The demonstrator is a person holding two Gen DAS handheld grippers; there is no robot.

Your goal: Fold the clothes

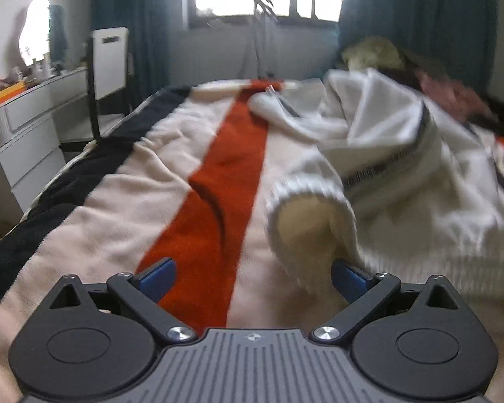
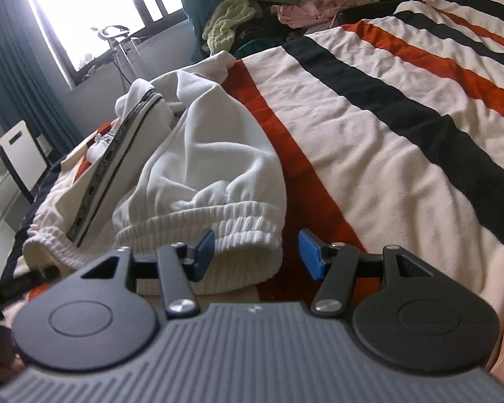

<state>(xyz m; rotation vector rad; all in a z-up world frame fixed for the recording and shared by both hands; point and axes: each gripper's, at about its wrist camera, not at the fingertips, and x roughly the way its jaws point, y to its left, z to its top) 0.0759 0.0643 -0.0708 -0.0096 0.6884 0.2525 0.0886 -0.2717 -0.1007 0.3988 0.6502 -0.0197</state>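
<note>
White sweatpants (image 1: 379,154) with a dark patterned side stripe lie crumpled on a striped blanket (image 1: 117,208). In the left wrist view, one ribbed ankle cuff (image 1: 305,215) gapes toward me just ahead of my left gripper (image 1: 253,277), which is open, its right blue pad (image 1: 347,277) close beside the cuff. In the right wrist view, the other elastic cuff (image 2: 232,231) of the sweatpants (image 2: 205,147) lies right before my right gripper (image 2: 257,255). That gripper is open, its left pad (image 2: 205,250) over the cuff's edge, nothing pinched.
The blanket (image 2: 386,107) has cream, orange and black stripes. A pile of other clothes (image 2: 285,10) sits at the far end of the bed. A white dresser (image 1: 27,134) and chair stand left of the bed; window and dark curtains lie beyond.
</note>
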